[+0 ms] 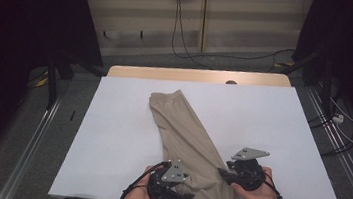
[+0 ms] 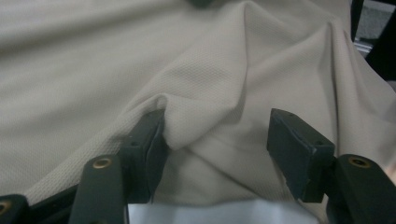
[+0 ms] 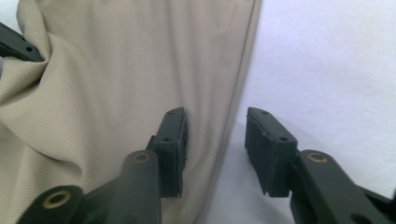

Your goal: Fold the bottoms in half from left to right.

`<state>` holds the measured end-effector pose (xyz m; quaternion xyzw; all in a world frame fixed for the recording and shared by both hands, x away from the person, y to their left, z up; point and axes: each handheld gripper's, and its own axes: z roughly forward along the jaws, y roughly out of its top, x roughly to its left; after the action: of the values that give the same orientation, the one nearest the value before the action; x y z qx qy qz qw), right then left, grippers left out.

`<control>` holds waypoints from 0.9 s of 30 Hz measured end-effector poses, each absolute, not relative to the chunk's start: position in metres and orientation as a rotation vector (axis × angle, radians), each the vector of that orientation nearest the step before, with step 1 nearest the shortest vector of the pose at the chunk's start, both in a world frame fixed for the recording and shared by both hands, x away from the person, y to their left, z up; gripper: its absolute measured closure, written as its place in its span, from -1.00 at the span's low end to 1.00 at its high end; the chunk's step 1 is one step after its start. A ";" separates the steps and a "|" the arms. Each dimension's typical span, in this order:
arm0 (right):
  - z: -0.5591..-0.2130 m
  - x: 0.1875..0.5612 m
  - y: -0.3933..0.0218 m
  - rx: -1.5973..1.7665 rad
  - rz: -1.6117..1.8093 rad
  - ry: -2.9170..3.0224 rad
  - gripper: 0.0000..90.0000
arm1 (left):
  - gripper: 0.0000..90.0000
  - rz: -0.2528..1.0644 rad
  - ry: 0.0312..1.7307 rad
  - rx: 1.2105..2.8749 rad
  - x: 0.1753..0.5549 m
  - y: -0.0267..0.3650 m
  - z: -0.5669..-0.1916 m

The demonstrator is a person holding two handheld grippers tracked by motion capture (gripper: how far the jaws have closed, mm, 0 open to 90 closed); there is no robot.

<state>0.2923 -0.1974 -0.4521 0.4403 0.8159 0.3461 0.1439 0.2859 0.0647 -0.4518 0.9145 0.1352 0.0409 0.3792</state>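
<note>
A beige garment lies as a long strip on the white table cover, running from the middle toward the near edge. My left gripper sits at the cloth's near left side, held by a hand. In the left gripper view its jaws stand apart around a raised fold of the beige cloth; the left pad touches the fold and the right pad is clear of it. My right gripper is at the cloth's right edge. The right gripper is open, one jaw over the cloth and one over the white cover.
The table's wooden back edge shows beyond the white cover. Cables trail on the grey floor behind, and metal rails run along both sides. Dark curtains hang left and right.
</note>
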 end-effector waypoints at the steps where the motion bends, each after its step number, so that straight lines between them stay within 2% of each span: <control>1: -0.452 0.291 -0.198 1.261 0.998 2.356 0.27 | -0.13 0.102 0.347 2.343 0.286 0.065 -0.451; 3: -0.453 0.290 -0.197 1.247 0.997 2.359 0.27 | 0.07 0.105 0.367 2.340 0.285 0.066 -0.450; 4: -0.453 0.290 -0.197 1.253 0.994 2.360 0.28 | 0.31 0.101 0.367 2.347 0.285 0.067 -0.449; 5: -0.452 0.291 -0.197 1.249 0.980 2.377 0.37 | 0.80 0.063 0.375 2.349 0.285 0.071 -0.448; 6: -0.452 0.291 -0.197 1.249 0.980 2.377 0.37 | 0.83 0.063 0.375 2.349 0.285 0.071 -0.448; 7: -0.451 0.290 -0.197 1.263 0.984 2.387 0.58 | 0.87 0.072 0.375 2.355 0.282 0.070 -0.448; 8: -0.451 0.290 -0.197 1.263 0.984 2.387 0.58 | 0.89 0.072 0.375 2.355 0.282 0.070 -0.448; 9: -0.451 0.289 -0.197 1.263 0.995 2.394 0.71 | 0.89 0.077 0.368 2.367 0.281 0.070 -0.446; 10: -0.451 0.287 -0.198 1.275 1.017 2.412 0.94 | 0.90 0.061 0.364 2.387 0.282 0.071 -0.445; 15: -0.450 0.277 -0.199 1.289 1.042 2.430 0.97 | 0.91 -0.026 0.404 2.368 0.279 0.085 -0.443; 27: -0.449 0.225 -0.178 1.205 1.119 2.565 0.97 | 0.91 -0.109 0.473 2.376 0.260 0.123 -0.441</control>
<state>0.2250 -0.1776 -0.4493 0.3950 0.8409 0.3669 0.0476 0.2601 0.1230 -0.4415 0.9175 0.1828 -0.0419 0.3508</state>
